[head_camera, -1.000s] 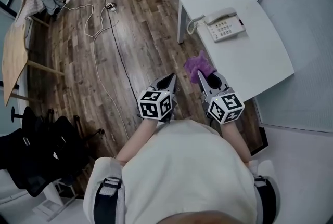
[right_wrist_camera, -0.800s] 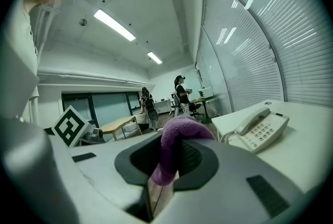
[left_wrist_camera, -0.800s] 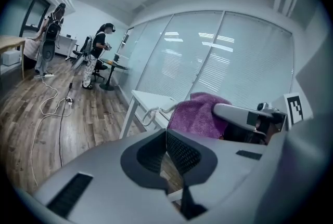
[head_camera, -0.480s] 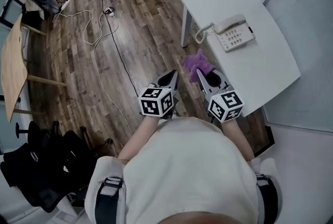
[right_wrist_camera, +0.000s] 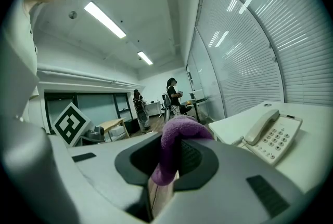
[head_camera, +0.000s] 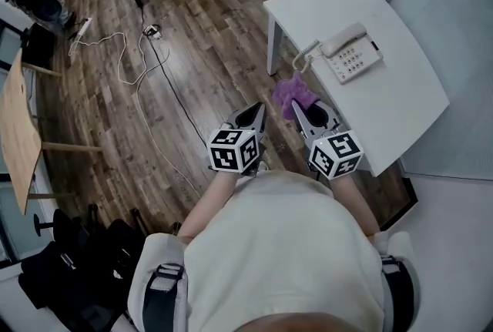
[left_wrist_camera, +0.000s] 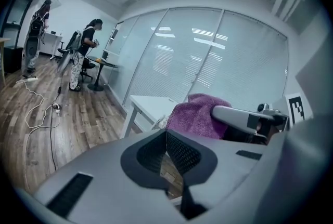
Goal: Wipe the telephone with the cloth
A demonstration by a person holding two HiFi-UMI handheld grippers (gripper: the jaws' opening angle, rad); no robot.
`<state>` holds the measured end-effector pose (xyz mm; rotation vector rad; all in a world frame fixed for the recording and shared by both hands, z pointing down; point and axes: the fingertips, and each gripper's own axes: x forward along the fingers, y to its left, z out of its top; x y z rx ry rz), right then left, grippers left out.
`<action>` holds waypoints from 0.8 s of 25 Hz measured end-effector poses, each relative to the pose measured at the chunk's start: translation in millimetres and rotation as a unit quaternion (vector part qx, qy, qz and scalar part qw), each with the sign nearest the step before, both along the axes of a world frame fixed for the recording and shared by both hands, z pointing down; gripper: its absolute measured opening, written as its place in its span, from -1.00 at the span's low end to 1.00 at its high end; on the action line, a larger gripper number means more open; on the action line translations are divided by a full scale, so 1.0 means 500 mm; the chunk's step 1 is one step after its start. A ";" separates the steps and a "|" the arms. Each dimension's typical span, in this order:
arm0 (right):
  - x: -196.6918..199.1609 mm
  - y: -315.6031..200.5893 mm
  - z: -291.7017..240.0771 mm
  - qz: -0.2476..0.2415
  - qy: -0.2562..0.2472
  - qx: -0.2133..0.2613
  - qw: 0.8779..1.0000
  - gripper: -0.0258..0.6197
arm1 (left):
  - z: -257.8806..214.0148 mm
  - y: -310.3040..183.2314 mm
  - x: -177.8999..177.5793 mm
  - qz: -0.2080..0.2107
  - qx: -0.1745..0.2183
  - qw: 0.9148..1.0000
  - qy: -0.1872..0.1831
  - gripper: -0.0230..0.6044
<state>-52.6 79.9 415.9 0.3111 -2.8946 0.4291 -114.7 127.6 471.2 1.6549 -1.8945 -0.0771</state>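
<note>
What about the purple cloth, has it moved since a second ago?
Yes. The cloth, pinched in the right gripper, has come forward, closer to the telephone on the table.

The right hand-held gripper (head_camera: 297, 105) grips a purple cloth (head_camera: 291, 93).

Your cloth (head_camera: 293, 94) is purple and fuzzy. It is bunched up and pinched between the jaws of your right gripper (head_camera: 300, 108), with its loose end puffing out past the tips, just off the edge of the white table (head_camera: 400, 103). The telephone (head_camera: 350, 53) is a white desk set lying flat on that table with its keypad up. Its handset rests in the cradle and its coiled cord reaches the table's edge. It sits apart from the cloth.
</note>
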 end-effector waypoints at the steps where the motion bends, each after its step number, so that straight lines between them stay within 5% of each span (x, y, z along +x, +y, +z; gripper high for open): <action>1: -0.006 -0.003 0.000 0.004 0.000 0.000 1.000 -0.73 | 0.000 -0.004 -0.007 0.002 0.000 1.000 0.001 -0.86; 20: -0.025 -0.174 0.020 0.094 0.008 0.001 0.996 -0.73 | 0.019 -0.162 -0.081 0.060 -0.010 0.998 0.001 -0.86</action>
